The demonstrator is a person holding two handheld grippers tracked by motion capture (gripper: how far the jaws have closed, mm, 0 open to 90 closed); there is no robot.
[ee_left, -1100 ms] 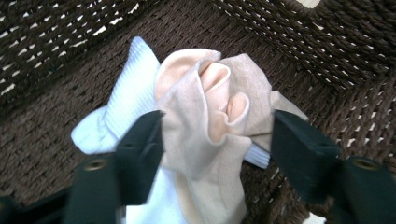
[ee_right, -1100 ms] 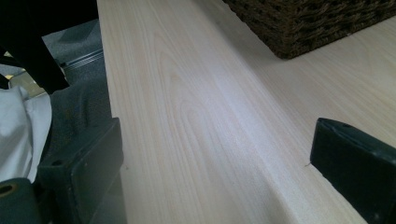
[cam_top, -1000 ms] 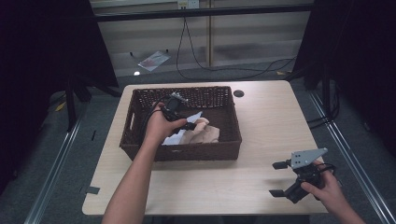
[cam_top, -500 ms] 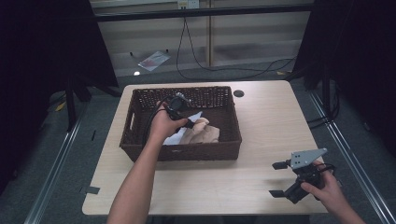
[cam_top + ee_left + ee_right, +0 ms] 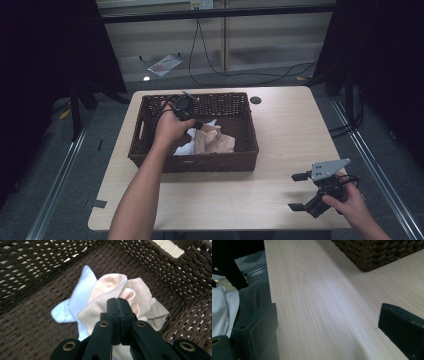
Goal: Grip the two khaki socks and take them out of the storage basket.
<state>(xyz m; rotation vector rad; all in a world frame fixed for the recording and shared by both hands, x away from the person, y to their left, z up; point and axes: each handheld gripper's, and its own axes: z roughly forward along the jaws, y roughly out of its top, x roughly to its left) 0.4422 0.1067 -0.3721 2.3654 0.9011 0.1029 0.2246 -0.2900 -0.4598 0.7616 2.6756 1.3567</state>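
A dark brown wicker basket [image 5: 195, 164] stands on the left half of the table. In it lie a beige cloth [image 5: 215, 142] and a white cloth [image 5: 185, 147]. My left gripper [image 5: 197, 125] reaches down into the basket. Its jaws have just been closing, and in the left gripper view the left gripper [image 5: 117, 302] is shut on a bunched fold of the beige cloth [image 5: 110, 287], with the white cloth [image 5: 77, 292] lying partly under it. My right gripper [image 5: 294, 191] rests near the table's front right corner, open and holding nothing. Bare wood lies under the right gripper [image 5: 327, 325].
The light wooden table [image 5: 290, 130] has a small dark round hole [image 5: 255, 100] behind the basket's right end. Cables [image 5: 215, 60] and a sheet of paper [image 5: 162, 64] lie on the floor beyond the table. A corner of the basket [image 5: 382, 252] shows ahead of the right gripper.
The left hand has risen a little inside the basket, and the beige cloth now bunches up toward its gripper. The right hand has kept still.
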